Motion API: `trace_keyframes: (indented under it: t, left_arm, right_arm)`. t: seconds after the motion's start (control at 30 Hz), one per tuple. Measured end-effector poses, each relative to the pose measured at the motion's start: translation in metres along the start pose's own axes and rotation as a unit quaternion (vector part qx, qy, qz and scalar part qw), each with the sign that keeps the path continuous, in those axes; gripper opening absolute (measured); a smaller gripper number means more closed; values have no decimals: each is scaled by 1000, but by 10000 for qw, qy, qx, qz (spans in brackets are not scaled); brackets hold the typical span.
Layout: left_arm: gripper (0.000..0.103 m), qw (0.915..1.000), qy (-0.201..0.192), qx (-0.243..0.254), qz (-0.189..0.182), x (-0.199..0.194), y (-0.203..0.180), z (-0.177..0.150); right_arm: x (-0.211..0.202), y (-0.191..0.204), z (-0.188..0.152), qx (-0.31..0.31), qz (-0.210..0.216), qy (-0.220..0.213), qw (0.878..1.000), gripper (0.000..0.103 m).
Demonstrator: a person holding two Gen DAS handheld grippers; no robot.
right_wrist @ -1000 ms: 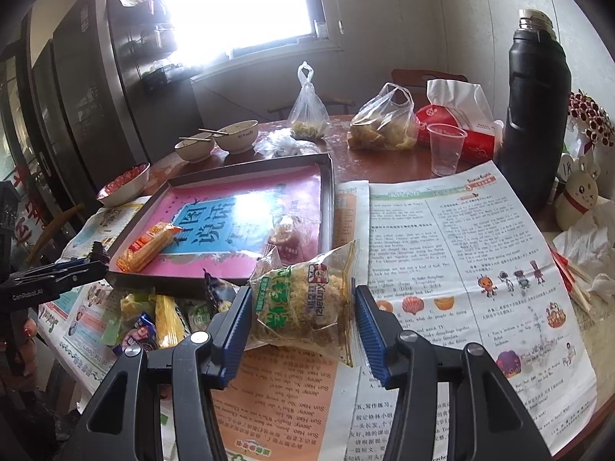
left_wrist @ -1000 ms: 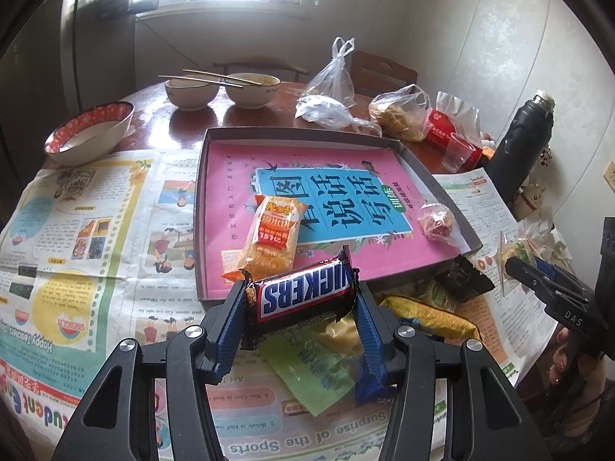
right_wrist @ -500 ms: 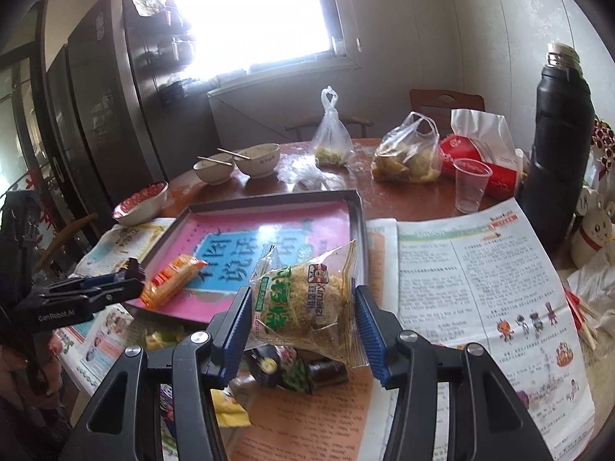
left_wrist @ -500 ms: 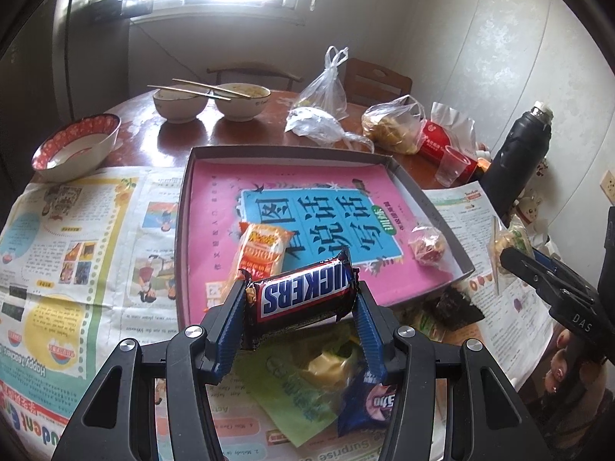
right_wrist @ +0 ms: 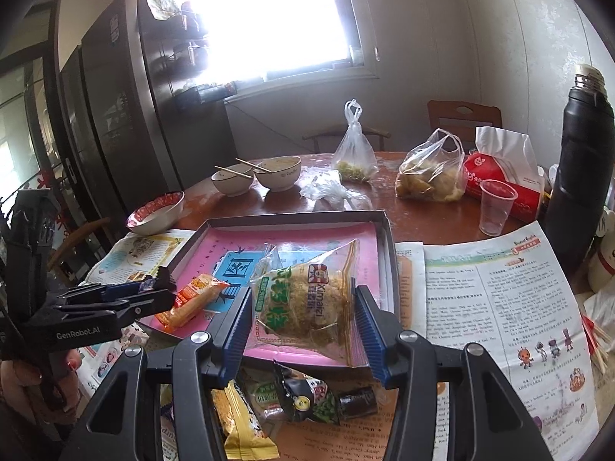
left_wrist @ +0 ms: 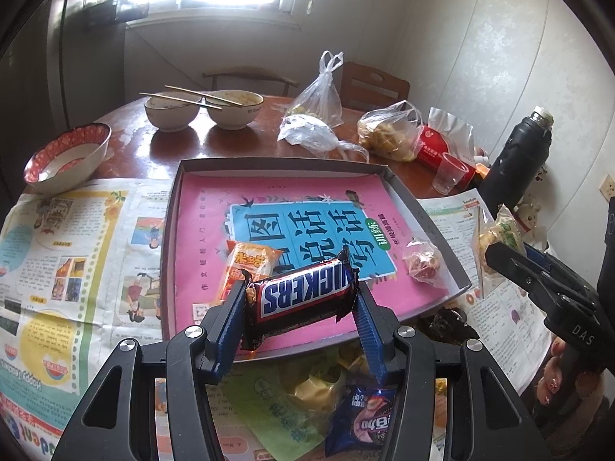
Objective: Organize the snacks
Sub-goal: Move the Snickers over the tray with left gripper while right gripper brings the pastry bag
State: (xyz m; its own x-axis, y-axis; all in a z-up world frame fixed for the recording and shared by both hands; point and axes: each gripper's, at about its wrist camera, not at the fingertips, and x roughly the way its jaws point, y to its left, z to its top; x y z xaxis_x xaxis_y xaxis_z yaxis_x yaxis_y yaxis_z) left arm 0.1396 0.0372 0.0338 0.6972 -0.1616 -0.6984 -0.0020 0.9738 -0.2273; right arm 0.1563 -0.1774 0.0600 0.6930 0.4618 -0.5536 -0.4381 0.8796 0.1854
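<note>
My left gripper (left_wrist: 301, 303) is shut on a Snickers bar (left_wrist: 303, 299), held crosswise over the near edge of the grey tray (left_wrist: 269, 163) with its pink and blue lining. An orange snack packet (left_wrist: 251, 263) and a small clear-wrapped red sweet (left_wrist: 423, 263) lie in the tray. My right gripper (right_wrist: 303, 315) is shut on a clear bag of yellow crisp snack with green print (right_wrist: 307, 303), raised above the tray's near right corner (right_wrist: 388, 253). Loose snacks lie on the newspaper below: a blue packet (left_wrist: 361, 418), yellow packets (right_wrist: 242, 418) and a dark green packet (right_wrist: 307, 395).
Three bowls stand at the back left: one red-rimmed (left_wrist: 65, 157), two with chopsticks (left_wrist: 200, 109). Plastic bags of food (left_wrist: 388, 134), a red tissue pack (right_wrist: 503, 176), a clear cup (right_wrist: 496, 205) and a black flask (right_wrist: 580, 161) stand at the back right. Newspaper (right_wrist: 499, 307) covers the table's near part.
Both grippers have risen and moved toward the tray with their snacks. More of the loose snacks beneath them now shows.
</note>
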Motion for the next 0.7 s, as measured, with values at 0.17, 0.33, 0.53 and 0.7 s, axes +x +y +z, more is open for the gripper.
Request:
trace_keyframes:
  t: [0.17, 0.33, 0.53, 0.7]
  left_arm:
    - [55, 10000, 47, 12, -21, 9, -2, 1]
    - [55, 10000, 64, 23, -61, 16, -3, 3]
    - [55, 9999, 81, 59, -62, 24, -5, 2]
    - [55, 9998, 134, 98, -61, 31, -6, 0]
  right_arm:
    - [6, 3, 3, -34, 34, 22, 10000, 53]
    - [13, 5, 4, -34, 40, 79, 10000, 53]
    - [22, 6, 2, -16, 44, 147, 9999, 53]
    - [32, 6, 0, -15, 46, 256, 9997, 53]
